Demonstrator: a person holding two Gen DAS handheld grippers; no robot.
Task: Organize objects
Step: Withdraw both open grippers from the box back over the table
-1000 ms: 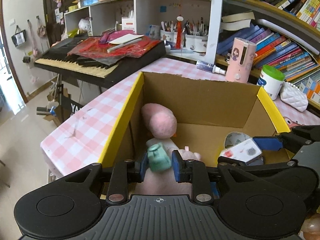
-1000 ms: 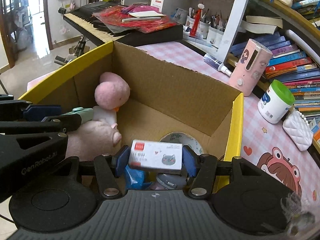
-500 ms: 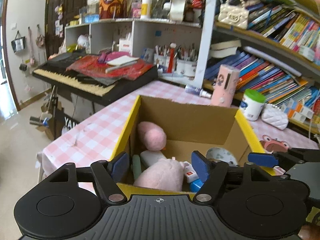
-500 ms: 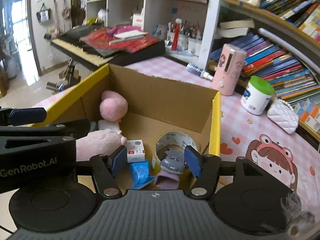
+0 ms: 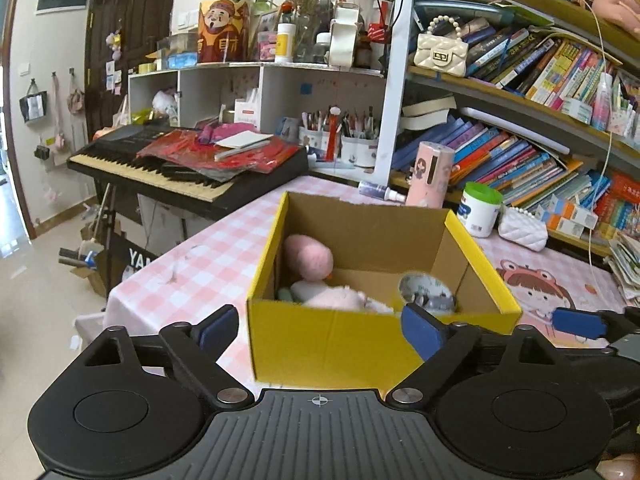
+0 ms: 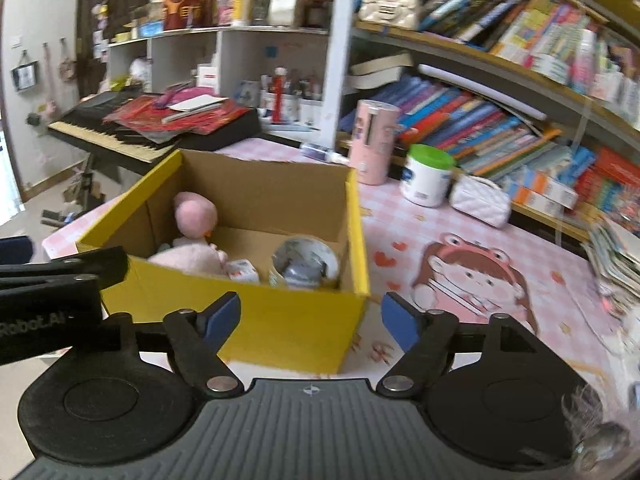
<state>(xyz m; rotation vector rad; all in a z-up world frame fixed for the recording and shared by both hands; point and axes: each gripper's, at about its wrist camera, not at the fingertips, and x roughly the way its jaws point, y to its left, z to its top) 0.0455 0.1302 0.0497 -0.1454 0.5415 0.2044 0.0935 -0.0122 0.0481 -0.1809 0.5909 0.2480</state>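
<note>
A yellow cardboard box (image 5: 328,340) (image 6: 288,320) stands on the pink checked table. Inside lie a pink plush toy (image 5: 310,258) (image 6: 196,214), a pale pink plush (image 5: 340,298) (image 6: 186,260), a small white box (image 6: 242,270) and a tape roll (image 6: 306,256) (image 5: 426,288) with a grey thing in it. My left gripper (image 5: 320,330) hangs in front of the box's near wall, its jaws opening and nothing between them. My right gripper (image 6: 310,318) is back from the box's near right corner, jaws also opening, holding nothing.
A pink cylinder (image 5: 430,174), a white jar with a green lid (image 5: 480,210) and a white quilted purse (image 5: 522,228) stand behind the box. Bookshelves fill the right. A keyboard (image 5: 180,168) piled with red papers sits at the left. A cartoon-girl mat (image 6: 468,276) lies right of the box.
Both grippers let go of their things inside the box, the left of a green item and the right of the small white box. Both opened wide and drew back out, up and away.
</note>
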